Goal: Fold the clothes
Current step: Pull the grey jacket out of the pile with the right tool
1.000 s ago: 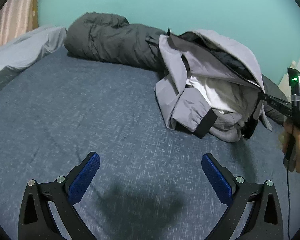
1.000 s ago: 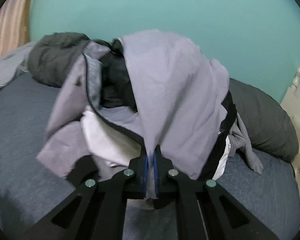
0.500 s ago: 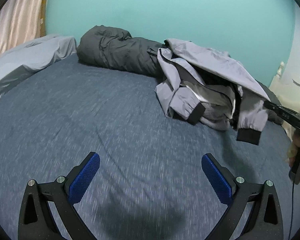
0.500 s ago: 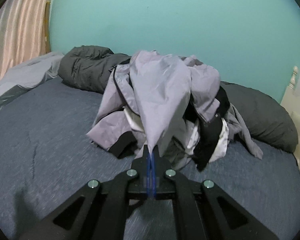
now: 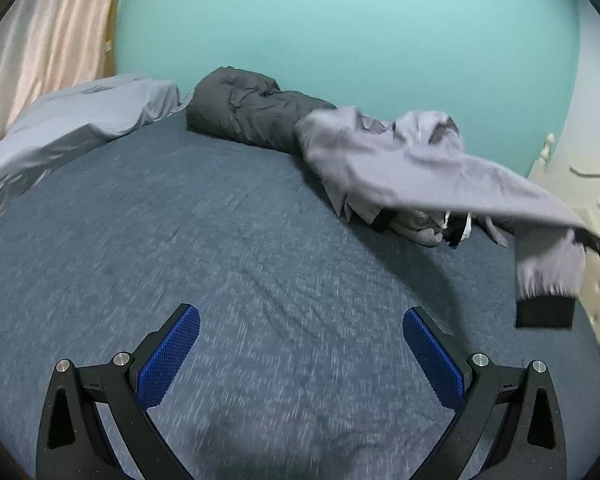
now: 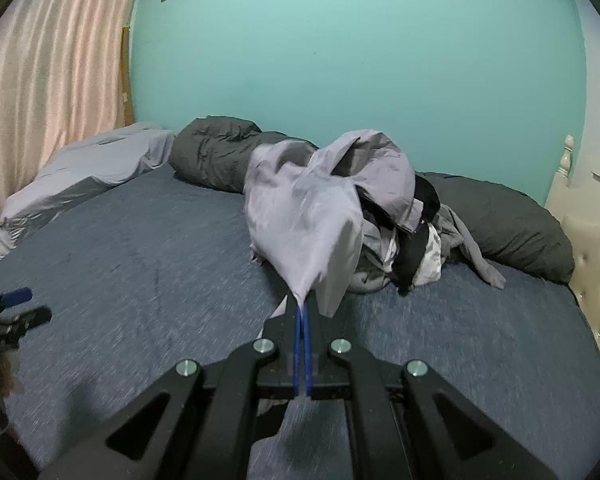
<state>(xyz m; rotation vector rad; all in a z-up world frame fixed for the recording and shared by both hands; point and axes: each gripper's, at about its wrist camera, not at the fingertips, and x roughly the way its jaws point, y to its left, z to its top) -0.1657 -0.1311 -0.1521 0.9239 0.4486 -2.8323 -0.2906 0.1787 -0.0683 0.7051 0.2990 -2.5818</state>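
Grey jacket (image 5: 412,168), black-cuffed, stretches in the air from the clothes pile (image 5: 420,228) toward the right, far beyond the left gripper (image 5: 300,356), jaws spread over the blue bed (image 5: 180,220). Right view: right gripper (image 6: 302,320) jaws pinch the jacket's edge, fabric rising ahead.

In front of me lies the bed with a blue-grey mottled sheet (image 5: 188,216). At its far edge a dark grey rolled quilt (image 6: 216,156) rests against the plain turquoise wall (image 6: 360,60). Left of the quilt I see a pale grey crumpled bedsheet (image 5: 72,128), and behind it a pink pleated curtain (image 6: 52,68). On the right stands a cream padded headboard (image 6: 596,280).
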